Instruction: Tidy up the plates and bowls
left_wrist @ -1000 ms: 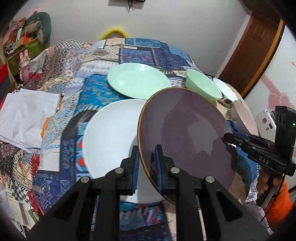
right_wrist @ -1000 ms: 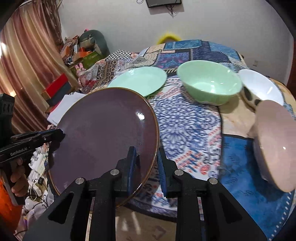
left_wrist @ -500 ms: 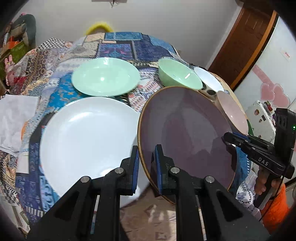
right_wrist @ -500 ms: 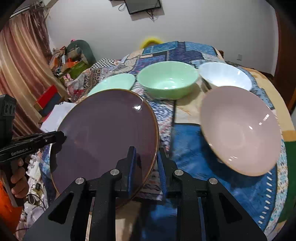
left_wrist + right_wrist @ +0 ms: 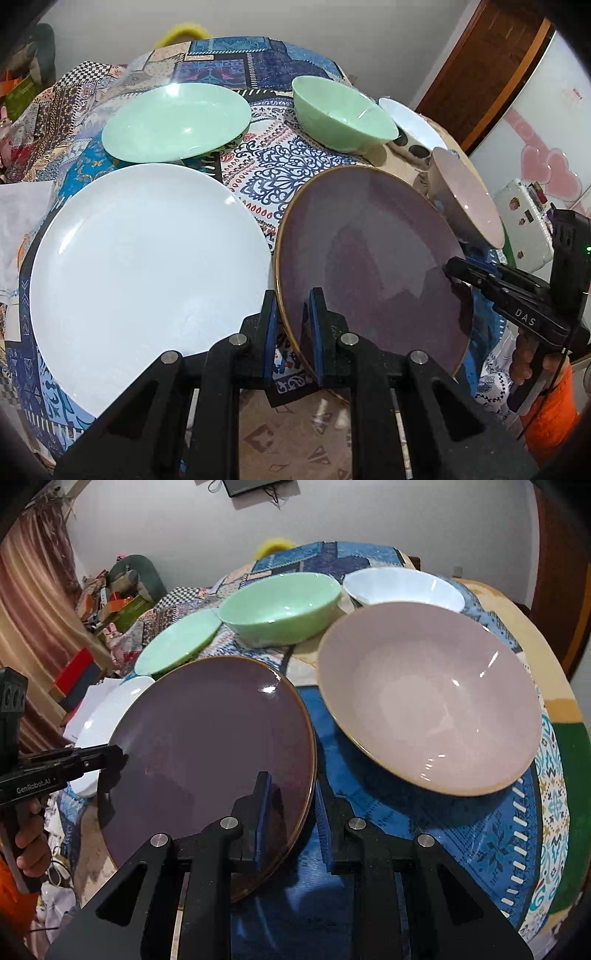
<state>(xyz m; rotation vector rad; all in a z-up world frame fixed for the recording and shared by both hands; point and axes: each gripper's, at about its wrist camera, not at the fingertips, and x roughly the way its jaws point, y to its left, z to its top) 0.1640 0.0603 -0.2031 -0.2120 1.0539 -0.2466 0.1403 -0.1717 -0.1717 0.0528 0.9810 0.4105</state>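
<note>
A dark purple plate (image 5: 369,266) with a gold rim hangs above the table's near edge, held from both sides. My left gripper (image 5: 293,325) is shut on its left rim, and my right gripper (image 5: 291,805) is shut on its right rim (image 5: 306,775). On the patterned cloth lie a large white plate (image 5: 147,266) at the left, a mint green plate (image 5: 173,122) behind it, a mint green bowl (image 5: 280,607), a white bowl (image 5: 402,589) and a wide pink bowl (image 5: 432,698) at the right.
The patchwork tablecloth (image 5: 273,166) covers a round table. A wooden door (image 5: 498,66) and a white fridge (image 5: 546,122) stand at the right, with clutter and a curtain (image 5: 33,609) at the left. White paper (image 5: 18,218) lies at the table's left edge.
Both grippers carried the purple plate to the right along the table's near edge. It no longer overlaps the white plate and now hangs between the white plate and the pink bowl.
</note>
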